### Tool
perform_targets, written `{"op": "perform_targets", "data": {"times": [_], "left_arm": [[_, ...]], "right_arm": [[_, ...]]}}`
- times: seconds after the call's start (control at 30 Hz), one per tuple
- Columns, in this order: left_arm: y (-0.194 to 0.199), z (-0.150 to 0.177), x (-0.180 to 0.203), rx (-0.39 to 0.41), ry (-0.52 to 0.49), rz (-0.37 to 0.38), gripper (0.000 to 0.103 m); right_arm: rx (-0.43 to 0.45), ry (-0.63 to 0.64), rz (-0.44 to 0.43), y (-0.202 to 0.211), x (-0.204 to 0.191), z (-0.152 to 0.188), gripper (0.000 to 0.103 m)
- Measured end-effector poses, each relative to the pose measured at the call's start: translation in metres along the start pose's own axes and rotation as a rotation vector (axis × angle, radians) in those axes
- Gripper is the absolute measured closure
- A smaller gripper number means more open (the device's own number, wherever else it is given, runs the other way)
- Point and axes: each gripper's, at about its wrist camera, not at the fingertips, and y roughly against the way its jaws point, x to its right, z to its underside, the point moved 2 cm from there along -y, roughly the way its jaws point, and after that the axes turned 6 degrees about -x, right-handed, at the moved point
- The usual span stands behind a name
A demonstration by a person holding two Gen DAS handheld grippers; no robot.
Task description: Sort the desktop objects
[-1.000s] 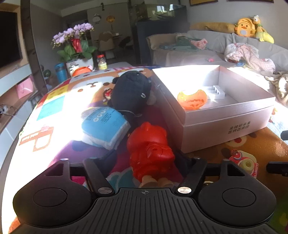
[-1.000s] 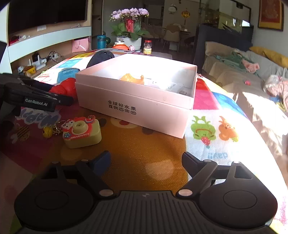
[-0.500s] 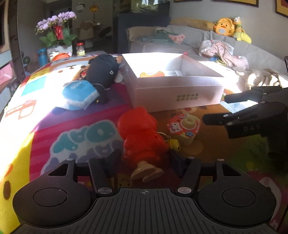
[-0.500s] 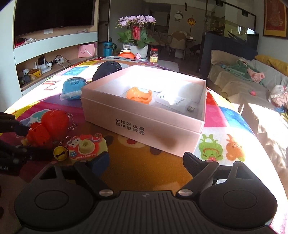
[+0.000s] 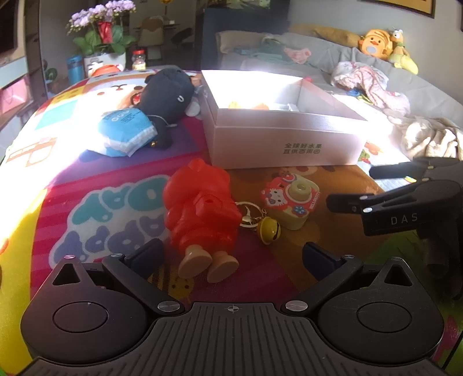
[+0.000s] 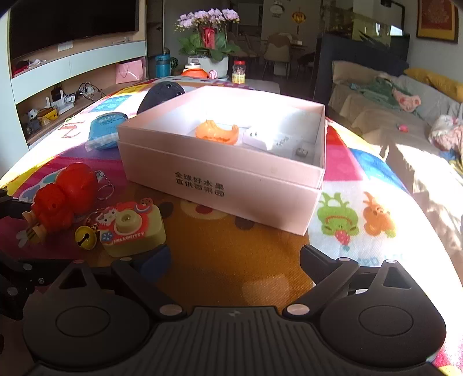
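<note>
Toys are lying on the bright mat beside the pink box (image 5: 277,138), and the left gripper (image 5: 231,254) is opening wide around the red bear (image 5: 202,208) without squeezing it, while the right gripper (image 6: 234,260) is opening, empty, probably needing to close on the toy camera (image 6: 130,231) next.

This is a home living room. A grey sofa (image 5: 332,57) carries plush toys (image 5: 373,46) and loose clothes, a television (image 6: 72,26) hangs over wall shelves, a potted orchid (image 6: 208,37) stands behind, and a children's cartoon mat (image 6: 361,219) covers the surface.
</note>
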Motion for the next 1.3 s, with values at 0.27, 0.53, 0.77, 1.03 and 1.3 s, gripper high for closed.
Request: {"op": "perform_targets", "data": {"times": [0.27, 0.53, 0.77, 1.03, 1.3], "left_arm": [[0.0, 0.002, 0.004, 0.007, -0.031, -0.023, 0.0], [0.032, -0.003, -0.003, 0.142, -0.043, 0.024, 0.0], [0.05, -0.013, -0.039, 0.195, 0.072, -0.099, 0.0], [0.048, -0.007, -0.036, 0.18, 0.036, -0.063, 0.0], [0.014, -0.011, -0.006, 0.093, -0.047, -0.06, 0.029]], "right_arm": [[-0.016, -0.097, -0.062, -0.001, 0.009, 0.003, 0.0], [0.007, -0.076, -0.118, 0.007, 0.005, 0.003, 0.0], [0.062, 0.168, -0.192, 0.016, -0.049, -0.008, 0.017], [0.028, 0.16, -0.207, 0.005, -0.057, -0.018, 0.047], [0.07, 0.126, -0.142, 0.051, -0.024, -0.002, 0.047]]}}
